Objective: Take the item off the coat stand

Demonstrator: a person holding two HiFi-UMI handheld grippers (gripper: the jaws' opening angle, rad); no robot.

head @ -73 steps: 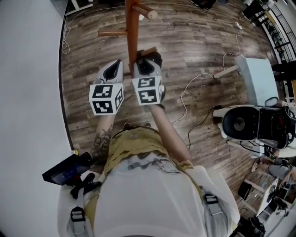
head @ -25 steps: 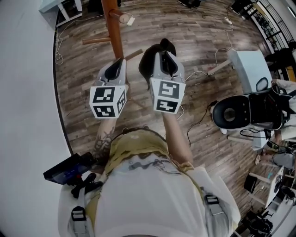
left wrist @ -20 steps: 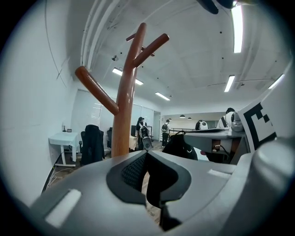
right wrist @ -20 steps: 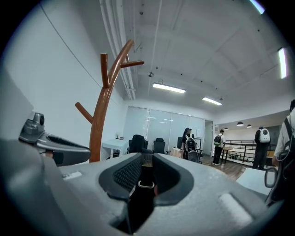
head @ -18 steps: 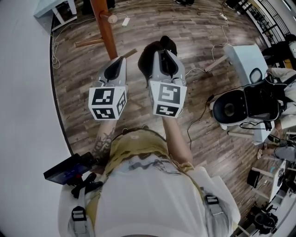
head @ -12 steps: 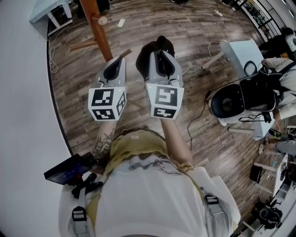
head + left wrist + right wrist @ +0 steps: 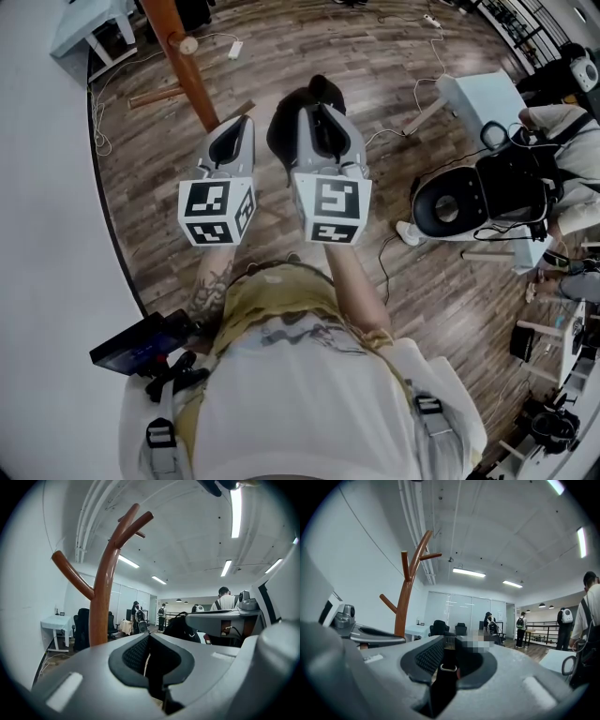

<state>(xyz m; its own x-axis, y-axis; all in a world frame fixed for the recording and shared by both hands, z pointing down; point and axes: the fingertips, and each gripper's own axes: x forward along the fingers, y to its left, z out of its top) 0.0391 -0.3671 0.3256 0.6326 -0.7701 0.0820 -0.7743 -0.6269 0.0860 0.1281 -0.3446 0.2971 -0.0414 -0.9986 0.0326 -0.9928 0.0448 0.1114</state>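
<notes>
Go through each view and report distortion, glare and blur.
Head view: fisheye curves the wood-plank floor; even light, sharp. Left gripper view: black vignette, ceiling strip light blown out, sheen along the reddish-brown wooden coat stand. Right gripper view: same vignette; black strap between the jaws lacks detail.

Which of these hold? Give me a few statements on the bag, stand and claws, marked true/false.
1. The right claw is shut on a black strap. True.
2. The bag hangs on the stand. False: it hangs under the right claw, clear of the stand.
3. The left claw grips the stand's pole. False: its jaws are together on nothing, and the pole stands apart, ahead and to its left.
4. The stand's pegs that show in the left gripper view are bare. True.
5. The floor is carpet. False: it is wood plank.
</notes>
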